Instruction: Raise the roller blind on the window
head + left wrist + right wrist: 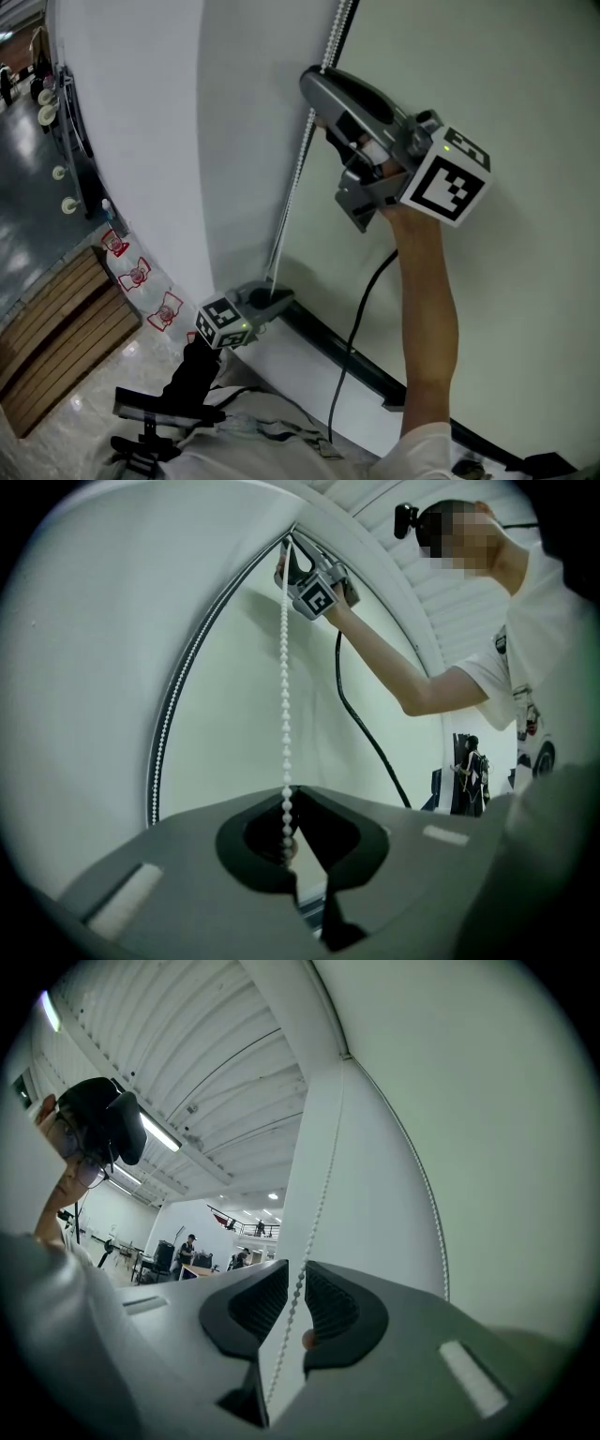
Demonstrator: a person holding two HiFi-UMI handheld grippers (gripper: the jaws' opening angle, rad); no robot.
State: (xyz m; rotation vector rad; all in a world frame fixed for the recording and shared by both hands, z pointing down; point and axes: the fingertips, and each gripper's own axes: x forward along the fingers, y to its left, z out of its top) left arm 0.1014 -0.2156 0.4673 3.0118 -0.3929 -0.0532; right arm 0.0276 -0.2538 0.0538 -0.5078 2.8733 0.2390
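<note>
A white bead chain (298, 169) hangs in front of the pale window pane (506, 309), beside the white roller blind (159, 122). My left gripper (279, 298) is low on the chain and shut on it. In the left gripper view the beads (285, 696) run straight down into its closed jaws (292, 794), and the loop's other strand (169, 733) curves at the left. My right gripper (314, 89) is raised high on the same chain. In the right gripper view the chain (323, 1176) passes between its jaws (298, 1274), which stand narrowly apart without pressing it.
A black cable (352, 337) drops from the right gripper along the pane. A dark rail (356, 366) runs along the bottom of the window. Wooden planks (56, 328) and a black stand (155, 412) lie below left. People (187, 1251) stand far off in the hall.
</note>
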